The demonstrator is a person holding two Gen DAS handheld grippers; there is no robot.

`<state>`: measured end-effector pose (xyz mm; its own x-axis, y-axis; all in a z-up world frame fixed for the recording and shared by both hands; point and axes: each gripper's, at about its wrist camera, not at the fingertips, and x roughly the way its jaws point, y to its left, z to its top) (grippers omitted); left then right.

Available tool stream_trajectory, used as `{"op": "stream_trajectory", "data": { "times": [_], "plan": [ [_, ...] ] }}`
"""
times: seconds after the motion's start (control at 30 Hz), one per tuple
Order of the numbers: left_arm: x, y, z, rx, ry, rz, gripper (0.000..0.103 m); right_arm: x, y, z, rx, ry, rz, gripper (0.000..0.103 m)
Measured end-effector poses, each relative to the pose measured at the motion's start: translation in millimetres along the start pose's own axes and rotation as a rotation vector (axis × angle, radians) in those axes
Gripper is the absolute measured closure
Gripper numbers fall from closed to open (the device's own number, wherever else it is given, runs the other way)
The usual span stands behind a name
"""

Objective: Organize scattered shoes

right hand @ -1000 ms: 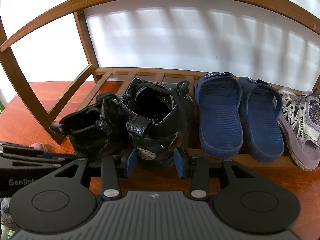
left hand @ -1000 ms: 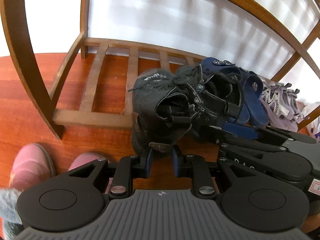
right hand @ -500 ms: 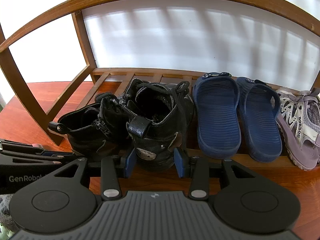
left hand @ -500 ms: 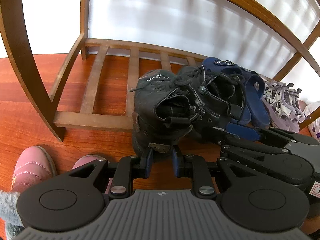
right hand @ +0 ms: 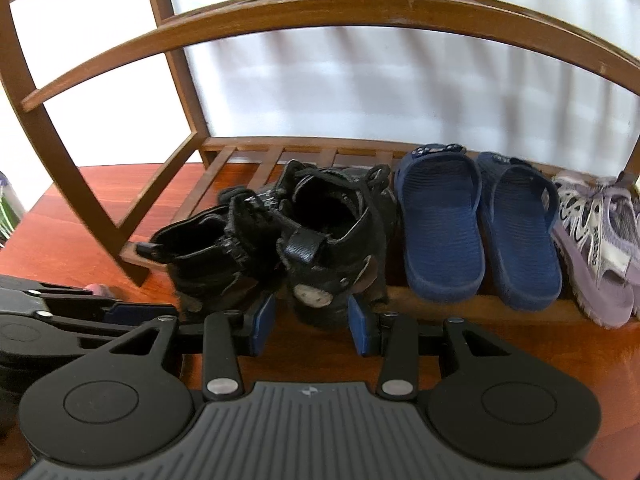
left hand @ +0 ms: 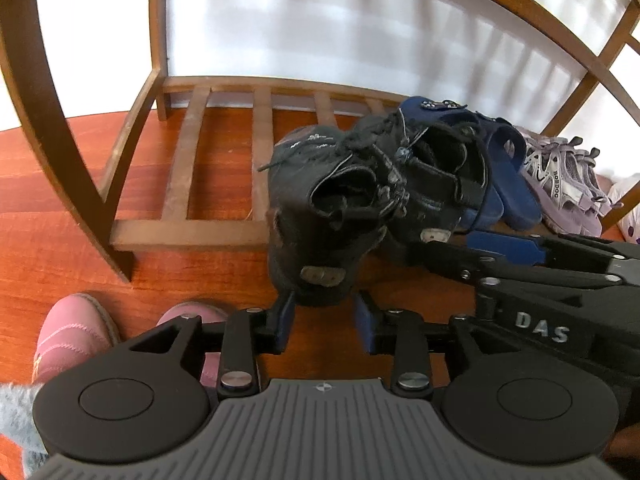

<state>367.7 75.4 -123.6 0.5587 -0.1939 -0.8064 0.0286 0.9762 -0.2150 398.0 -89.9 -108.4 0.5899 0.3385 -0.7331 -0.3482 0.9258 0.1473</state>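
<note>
Our left gripper [left hand: 324, 320] and right gripper [right hand: 310, 322] stand parted behind the black boots [right hand: 280, 240]; neither clamps. Heels overhang the rack [right hand: 440, 300]; we judge a nudge could tip them.

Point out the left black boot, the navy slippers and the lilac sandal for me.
Left black boot [left hand: 320, 240]: left wrist view, heel side.
Navy slippers [right hand: 442, 236]: right wrist view, left slipper's footbed.
Lilac sandal [right hand: 596, 240]: right wrist view, strapped upper.
</note>
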Motion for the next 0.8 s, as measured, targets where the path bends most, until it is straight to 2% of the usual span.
{"op": "stream_trajectory", "data": {
  "times": [0.07,0.23,0.43,0.8],
  "plan": [
    [-4,2,-2,0.001,0.0,0.001,0.06,-7,2,-1,0.017,0.002,0.011,0.057],
    [-28,5,9,-0.009,-0.059,-0.003,0.047,-20,9,0,0.04,-0.009,0.01,0.056],
    [-36,-1,34,0.009,-0.095,0.017,0.041,-28,7,4,0.039,-0.015,-0.024,0.049],
    [7,-6,59,0.091,0.005,0.048,0.04,-32,-5,10,0.031,-0.029,-0.051,0.043]
  ]
}}
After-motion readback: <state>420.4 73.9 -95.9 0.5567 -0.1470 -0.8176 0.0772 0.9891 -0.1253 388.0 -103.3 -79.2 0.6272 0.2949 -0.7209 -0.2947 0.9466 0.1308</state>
